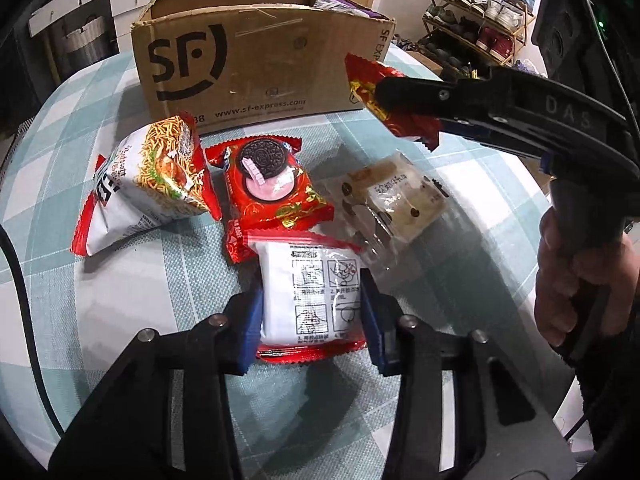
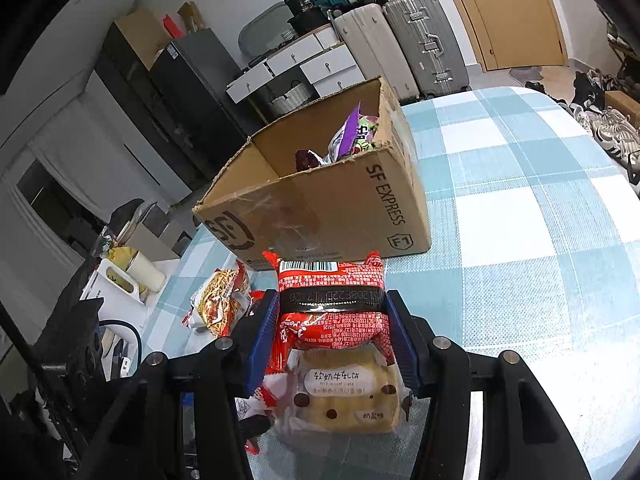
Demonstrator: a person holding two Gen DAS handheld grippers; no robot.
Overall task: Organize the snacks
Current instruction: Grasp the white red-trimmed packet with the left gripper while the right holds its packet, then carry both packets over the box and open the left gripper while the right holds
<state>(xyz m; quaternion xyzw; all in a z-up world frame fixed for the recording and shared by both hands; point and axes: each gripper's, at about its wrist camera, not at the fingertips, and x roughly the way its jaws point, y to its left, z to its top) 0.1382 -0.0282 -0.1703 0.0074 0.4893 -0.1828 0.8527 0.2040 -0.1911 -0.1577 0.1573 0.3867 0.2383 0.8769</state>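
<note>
My left gripper [image 1: 312, 314] is shut on a white-and-red snack packet [image 1: 310, 298] that rests on the checked tablecloth. Beyond it lie a red Oreo pack [image 1: 272, 184], a noodle snack bag [image 1: 152, 184] and a clear-wrapped cake [image 1: 394, 200]. My right gripper [image 2: 332, 334] is shut on a red snack packet [image 2: 332, 304] and holds it in the air above the cake [image 2: 344, 400]; it shows in the left wrist view [image 1: 384, 98] in front of the open SF cardboard box [image 1: 256, 64]. The box [image 2: 320, 208] holds purple and dark packets [image 2: 352, 136].
The table [image 2: 520, 200] has a blue-and-white checked cloth. Suitcases [image 2: 400, 48] and white drawers [image 2: 304, 64] stand behind the box. A shoe rack [image 1: 480, 12] is at the back right. A person's hand [image 1: 580, 280] grips the right tool.
</note>
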